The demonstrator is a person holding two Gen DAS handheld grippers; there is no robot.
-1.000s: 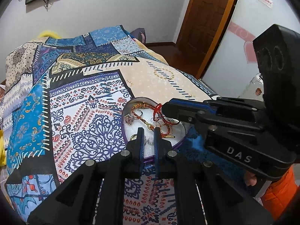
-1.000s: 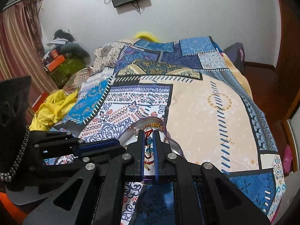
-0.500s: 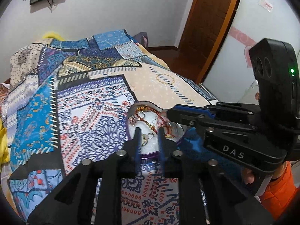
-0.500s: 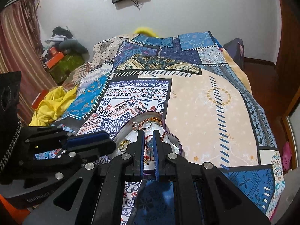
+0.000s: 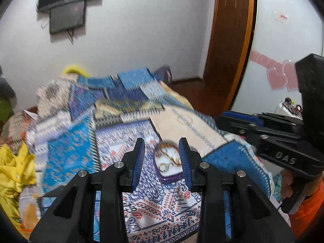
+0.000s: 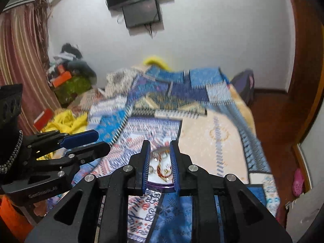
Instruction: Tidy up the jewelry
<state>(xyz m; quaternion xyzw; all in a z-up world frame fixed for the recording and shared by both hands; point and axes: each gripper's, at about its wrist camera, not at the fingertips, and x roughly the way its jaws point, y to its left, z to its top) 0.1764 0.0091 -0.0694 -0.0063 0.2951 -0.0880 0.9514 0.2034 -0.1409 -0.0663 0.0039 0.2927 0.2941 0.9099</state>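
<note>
A small purple-rimmed white tray [image 5: 162, 177] lies on the patterned bedspread with a tangle of gold and red jewelry [image 5: 169, 161] in it. It also shows in the right wrist view [image 6: 160, 186], with the jewelry [image 6: 163, 169] inside. My left gripper [image 5: 162, 152] is open and empty, held above and short of the tray. My right gripper [image 6: 160, 156] is open and empty, also raised above the tray. Each gripper shows at the side of the other's view. Both views are motion-blurred.
The patchwork bedspread [image 5: 113, 133] covers the bed. Yellow cloth [image 5: 14, 170] lies at its left edge. A wooden door [image 5: 228, 40] stands at the right, a wall screen [image 6: 139, 2] above the bed head, clutter [image 6: 68, 77] by the curtain.
Both grippers have opened and pulled up and back from the tray, so it looks smaller and farther. The jewelry stays in the tray.
</note>
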